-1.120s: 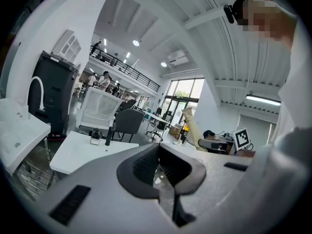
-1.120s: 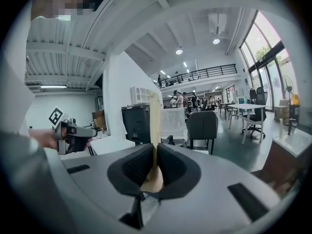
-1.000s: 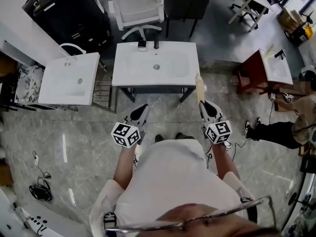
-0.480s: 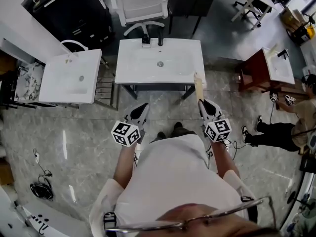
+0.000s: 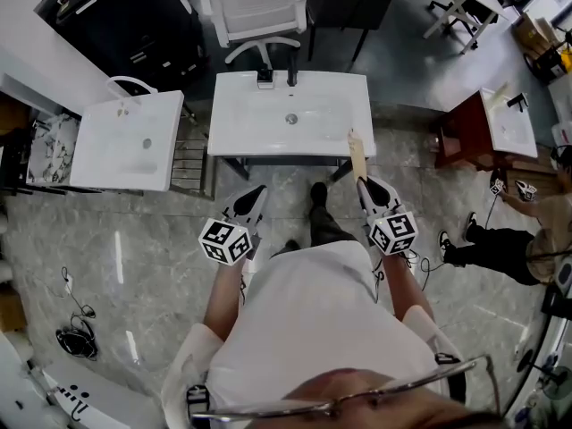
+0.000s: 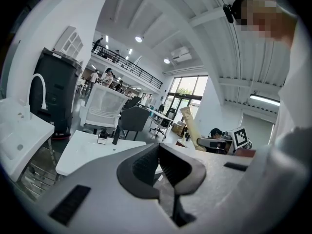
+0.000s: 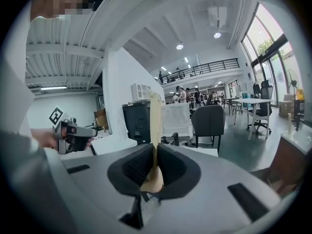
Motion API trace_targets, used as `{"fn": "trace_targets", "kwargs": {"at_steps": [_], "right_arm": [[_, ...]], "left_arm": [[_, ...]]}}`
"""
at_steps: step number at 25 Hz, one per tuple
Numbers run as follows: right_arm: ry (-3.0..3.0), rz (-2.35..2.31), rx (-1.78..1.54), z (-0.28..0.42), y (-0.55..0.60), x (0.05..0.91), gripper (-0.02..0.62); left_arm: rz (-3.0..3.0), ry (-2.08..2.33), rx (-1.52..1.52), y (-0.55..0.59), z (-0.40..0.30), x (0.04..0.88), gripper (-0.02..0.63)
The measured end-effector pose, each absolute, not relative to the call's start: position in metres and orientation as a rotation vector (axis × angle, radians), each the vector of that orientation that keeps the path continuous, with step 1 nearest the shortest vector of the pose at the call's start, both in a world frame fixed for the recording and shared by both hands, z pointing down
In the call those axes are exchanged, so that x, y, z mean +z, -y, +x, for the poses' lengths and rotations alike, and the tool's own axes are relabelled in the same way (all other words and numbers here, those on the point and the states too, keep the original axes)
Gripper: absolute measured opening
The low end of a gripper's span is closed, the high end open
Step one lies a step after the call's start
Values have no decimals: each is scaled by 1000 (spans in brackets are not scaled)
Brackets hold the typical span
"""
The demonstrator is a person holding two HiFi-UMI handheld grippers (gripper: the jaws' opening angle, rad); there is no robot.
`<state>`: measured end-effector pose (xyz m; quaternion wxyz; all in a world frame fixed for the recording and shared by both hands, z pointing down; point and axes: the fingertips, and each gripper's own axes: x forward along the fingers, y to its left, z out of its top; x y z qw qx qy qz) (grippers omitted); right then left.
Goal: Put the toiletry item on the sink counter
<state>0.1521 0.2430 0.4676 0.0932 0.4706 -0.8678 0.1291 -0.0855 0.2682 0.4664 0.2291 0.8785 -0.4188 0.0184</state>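
Tube [image 5: 357,155] in right gripper [image 5: 365,182], nearer sink counter [image 5: 241,125], foot [image 5: 318,195] stepped forward

The toiletry item [image 5: 357,156], a flat, pale-tan tube, is pinched at its near end in the right tongs [image 5: 364,183]. It points away, its far tip showing against the near right corner of the white sink counter [image 5: 234,130].

Glossy white sink counter [image 5: 234,141], matt beige toiletry item [image 5: 357,156], polished marbled stone floor [image 5: 134,231].
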Motion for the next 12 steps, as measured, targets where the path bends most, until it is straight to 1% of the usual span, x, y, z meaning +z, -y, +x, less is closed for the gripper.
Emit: {"fn": "trace_targets", "kwargs": {"at_steps": [12], "right_arm": [[2601,1324,394,179,-126,479,35]], "left_arm": [[2410,1209,8,-160,-56,462,5]]}}
